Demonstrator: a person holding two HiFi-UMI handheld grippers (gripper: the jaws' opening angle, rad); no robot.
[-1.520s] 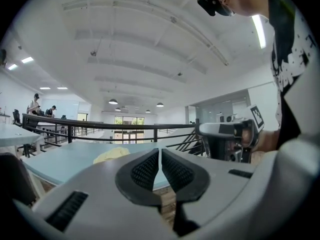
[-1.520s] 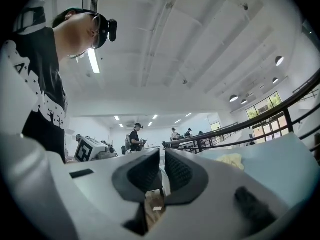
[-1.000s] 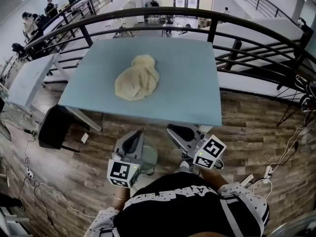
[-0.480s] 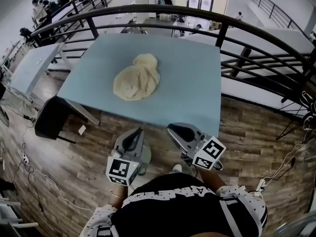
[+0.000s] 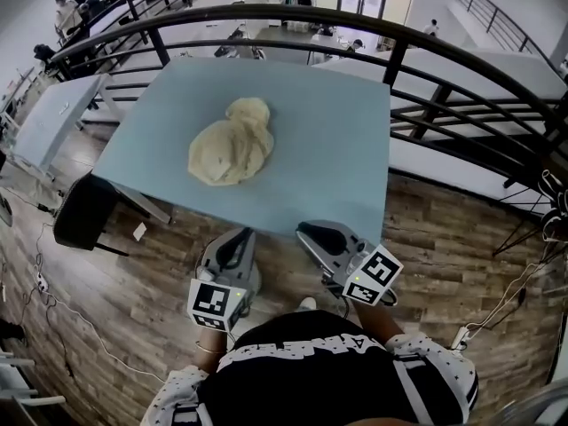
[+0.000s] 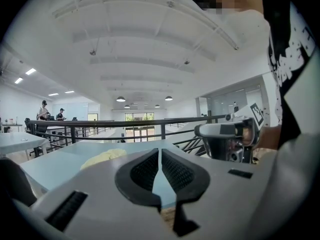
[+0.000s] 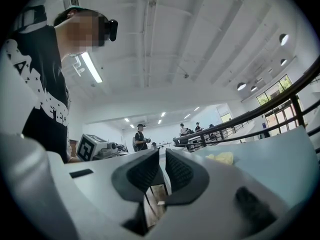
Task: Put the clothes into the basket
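On the pale blue table (image 5: 337,162), a little left of its middle, lies the clothes heap (image 5: 229,142): one crumpled cream-yellow mound of cloth, with a smaller lobe at its 12 o'clock end and a broader, flatter body toward 6 o'clock. No basket is clearly in view. A black object (image 5: 82,213) stands on the wood floor by the table's left corner, at about 9 o'clock from the grippers, and I cannot tell whether it is a bin, a basket or a chair.

The left gripper (image 5: 241,236) and the right gripper (image 5: 304,232) are both held low in front of the person, just short of the table's near edge. The heap sits at roughly 12 o'clock from the left one and 11 o'clock from the right. Each gripper's own view shows its ribbed pads closed together with nothing pinched between them, so both are clenched and empty.

The cloth looks soft, light and limp. It should sag and trail when lifted rather than keep its shape, and a shallow pinch on one loose layer may pull out a single fold and leave the rest behind. The raised ridge where the lobe meets the body looks the best place to bite, since several layers bunch there. Taking it from 3 and 9 o'clock with both grippers would probably gather the whole mound.
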